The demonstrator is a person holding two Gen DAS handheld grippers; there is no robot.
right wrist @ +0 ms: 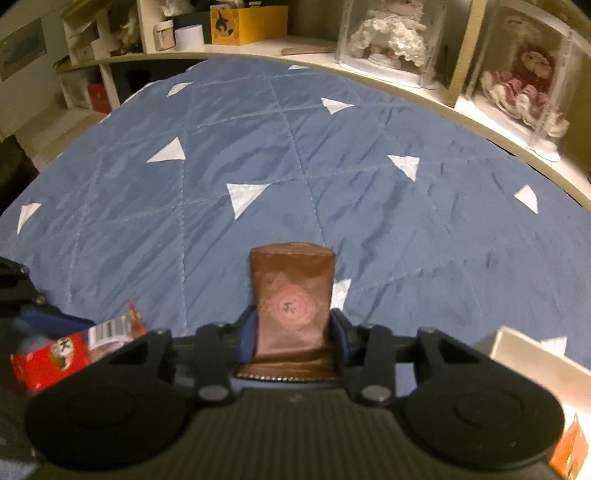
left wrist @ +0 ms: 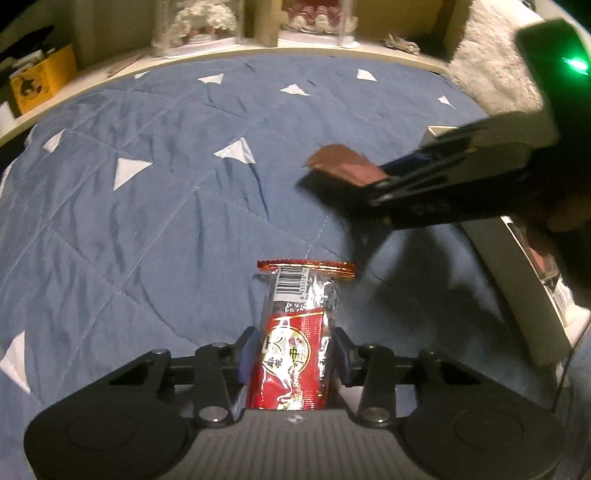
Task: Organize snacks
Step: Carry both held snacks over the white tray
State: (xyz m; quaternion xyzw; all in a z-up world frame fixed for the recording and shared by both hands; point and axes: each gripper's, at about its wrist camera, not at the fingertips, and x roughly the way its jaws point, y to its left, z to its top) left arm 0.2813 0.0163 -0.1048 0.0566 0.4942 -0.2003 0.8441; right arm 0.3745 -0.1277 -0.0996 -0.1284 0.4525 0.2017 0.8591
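Both clamped — left gripper (left wrist: 293, 354) on red snack packet (left wrist: 295, 347), right gripper (right wrist: 293, 332) on brown packet (right wrist: 291, 306).

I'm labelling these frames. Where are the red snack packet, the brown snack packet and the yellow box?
red snack packet (left wrist: 291, 354), left wrist view, on its printed red middle.
brown snack packet (right wrist: 291, 306), right wrist view, on its round emblem.
yellow box (right wrist: 247, 24), right wrist view, on its front face.

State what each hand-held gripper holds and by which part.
The left hand-held gripper pinches the red snack packet across its lower sides. The right hand-held gripper clamps the brown packet near its rear end.
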